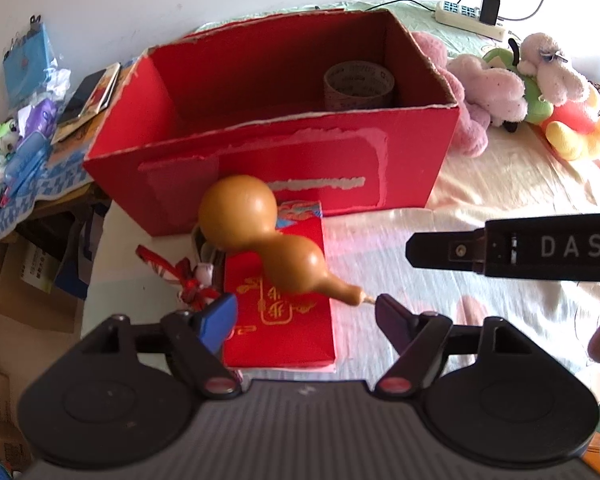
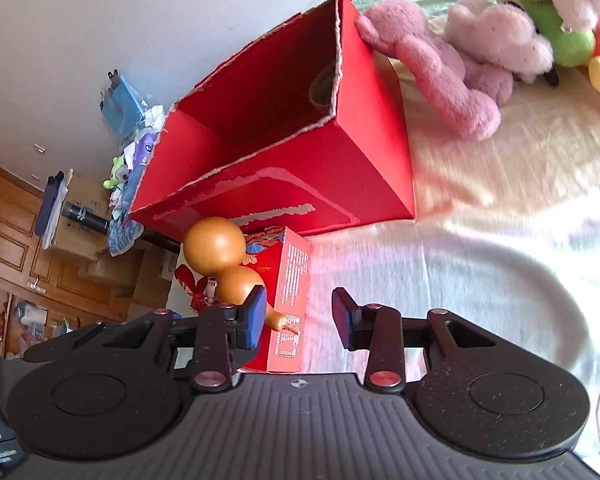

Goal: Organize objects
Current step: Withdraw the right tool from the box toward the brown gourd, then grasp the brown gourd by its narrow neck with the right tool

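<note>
Hovering above the gourd (image 1: 256,236), left hand-held gripper (image 1: 306,306) (jaws spread).

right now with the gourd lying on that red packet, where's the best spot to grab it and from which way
Probably the narrow waist of the gourd, between its two bulbs, approached from above with fingers either side. It lies tilted on the small red box, stem toward the open left gripper; the bulbs are round and smooth and could slip, while the stem looks thin.

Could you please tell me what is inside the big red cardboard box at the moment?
Inside the red cardboard box, a brown tape roll sits in the far right corner. The near wall hides part of the floor, so anything there cannot be seen.
</note>
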Demonstrator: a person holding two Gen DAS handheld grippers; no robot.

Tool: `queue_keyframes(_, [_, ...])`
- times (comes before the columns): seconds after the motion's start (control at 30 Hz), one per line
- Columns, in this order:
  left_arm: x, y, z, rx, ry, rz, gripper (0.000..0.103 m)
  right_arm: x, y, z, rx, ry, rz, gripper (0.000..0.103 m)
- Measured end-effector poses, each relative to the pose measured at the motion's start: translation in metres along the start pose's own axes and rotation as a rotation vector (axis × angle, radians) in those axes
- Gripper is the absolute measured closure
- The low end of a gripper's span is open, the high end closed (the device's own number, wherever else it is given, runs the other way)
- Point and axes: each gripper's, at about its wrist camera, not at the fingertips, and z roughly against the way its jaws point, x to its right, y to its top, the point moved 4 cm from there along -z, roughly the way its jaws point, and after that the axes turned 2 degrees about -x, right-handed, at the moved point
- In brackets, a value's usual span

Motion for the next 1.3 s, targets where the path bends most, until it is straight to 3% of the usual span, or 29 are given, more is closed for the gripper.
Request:
queue_keyframes(0.17, [-0.004,-0.006,-0.001,0.009,0.004,-0.021,0.023,0.001,-0.009,-0.004,0.006,0.028,-0.017,0.064])
queue_keyframes(0.3, [-0.013,-0.008,-0.001,0.017,-0.056,-0.001,0.021,0.001,-0.014,-0.007,0.021,0.048,-0.035,0.064])
queue_keyframes(0.57, [-0.023,-0.011,-0.01,0.003,-0.087,0.008,0.014,0.003,-0.021,-0.011,0.061,0.097,-0.053,0.064])
queue_keyframes(0.77, [-0.037,-0.013,-0.013,0.012,-0.158,0.058,0.009,-0.001,-0.021,-0.016,0.079,0.147,-0.044,0.064])
queue_keyframes(1.1, [-0.056,-0.011,-0.017,0.036,-0.211,0.097,0.009,0.003,-0.012,-0.024,0.082,0.212,-0.094,0.065])
queue_keyframes(1.3, [-0.058,-0.001,-0.017,0.052,-0.337,0.109,0.008,0.0,0.006,-0.029,0.087,0.249,-0.113,0.065])
